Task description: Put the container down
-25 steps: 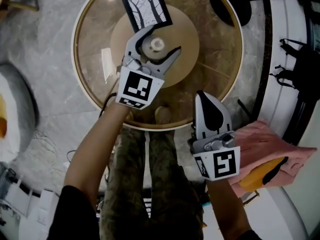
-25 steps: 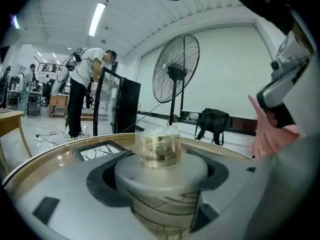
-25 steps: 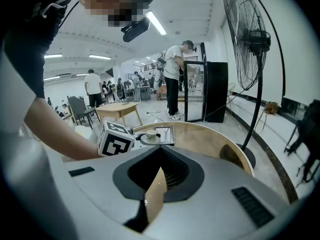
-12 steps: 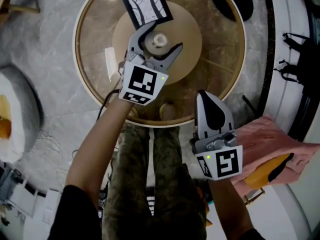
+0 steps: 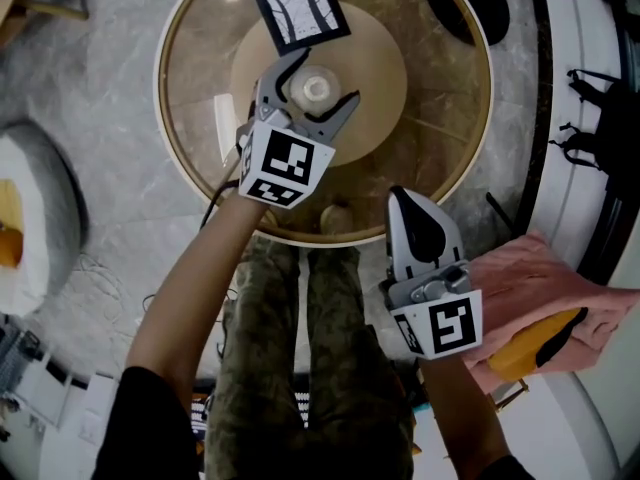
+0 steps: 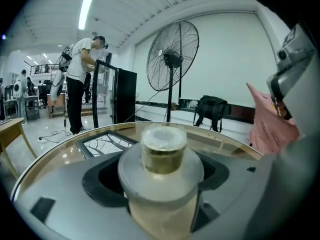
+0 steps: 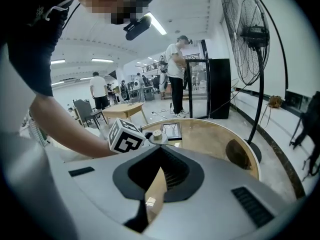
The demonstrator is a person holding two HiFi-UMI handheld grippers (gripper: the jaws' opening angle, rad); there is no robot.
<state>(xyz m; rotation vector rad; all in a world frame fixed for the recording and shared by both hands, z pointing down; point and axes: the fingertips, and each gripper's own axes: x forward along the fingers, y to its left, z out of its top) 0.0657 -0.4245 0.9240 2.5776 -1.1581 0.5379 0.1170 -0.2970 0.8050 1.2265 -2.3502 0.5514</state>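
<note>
In the head view my left gripper (image 5: 325,76) is shut on the container (image 5: 316,90), a pale bottle with a wide grey shoulder and a gold, white-topped cap. It is held over the middle of the round glass table (image 5: 190,183). The left gripper view shows the container (image 6: 164,149) upright between the jaws of the left gripper (image 6: 160,166). Whether its base touches the glass is hidden. My right gripper (image 5: 405,196) is shut on nothing, just outside the table's near edge. From the right gripper (image 7: 159,151), the container (image 7: 157,134) shows small and far.
A framed picture of bare trees (image 5: 298,6) lies on the glass just beyond the container. A tan disc (image 5: 380,58) sits under the glass. A pink cloth (image 5: 540,288) lies to my right. A standing fan (image 6: 172,59) and people are behind the table.
The left gripper with the container has barely shifted over the table's middle. The right gripper has stayed where it was.
</note>
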